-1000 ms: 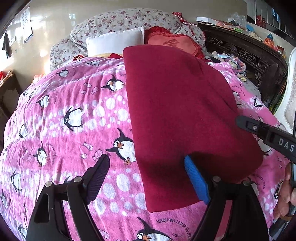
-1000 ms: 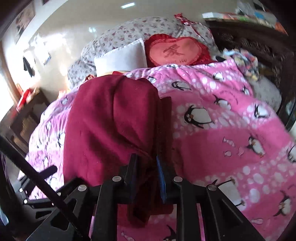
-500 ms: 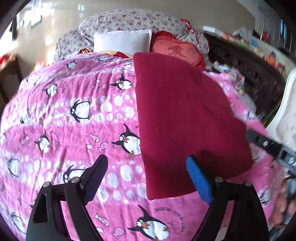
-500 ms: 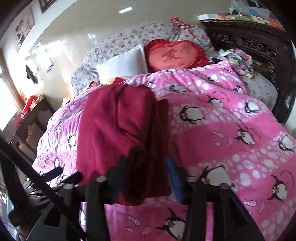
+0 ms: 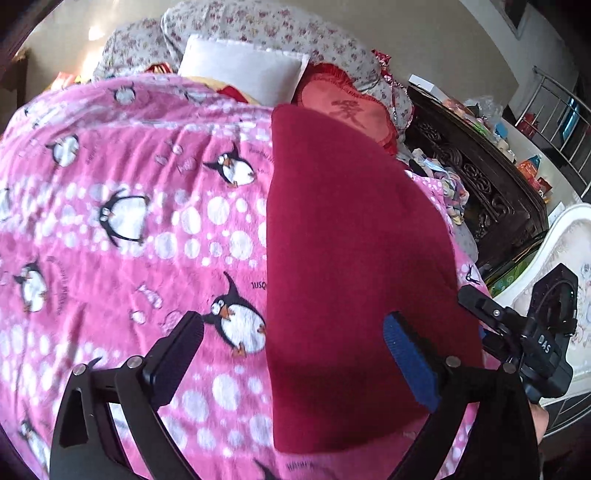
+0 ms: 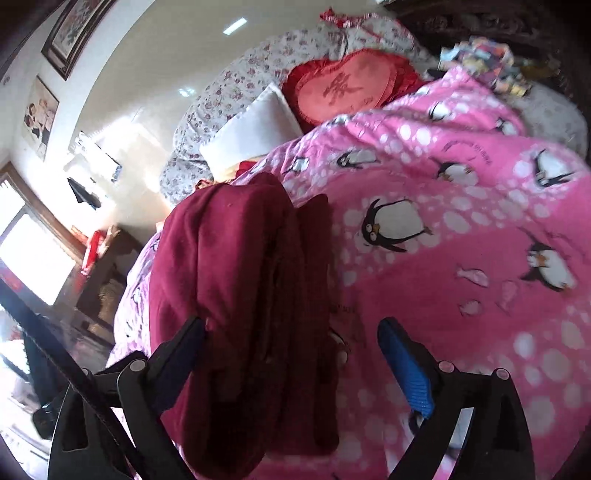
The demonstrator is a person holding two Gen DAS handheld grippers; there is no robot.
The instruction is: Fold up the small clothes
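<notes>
A dark red garment [image 5: 351,258] lies folded lengthwise on the pink penguin blanket [image 5: 129,221], running from the near edge toward the pillows. My left gripper [image 5: 291,354] is open above its near left edge, holding nothing. In the right wrist view the same garment [image 6: 251,288] shows stacked folds along its right side. My right gripper [image 6: 291,354] is open above the garment's near end, with the cloth lying between the jaws but not pinched. The right gripper also shows in the left wrist view [image 5: 524,339] at the right edge.
A white pillow [image 5: 243,70], a red heart cushion [image 5: 347,110] and floral pillows [image 5: 273,26] lie at the bed's head. A dark carved wooden headboard [image 5: 480,177] with clutter stands at the right. A dark side table [image 6: 103,273] stands left of the bed.
My right gripper has opened and let go of the red garment, which now lies on the blanket. My left gripper stayed open and shifted slightly.
</notes>
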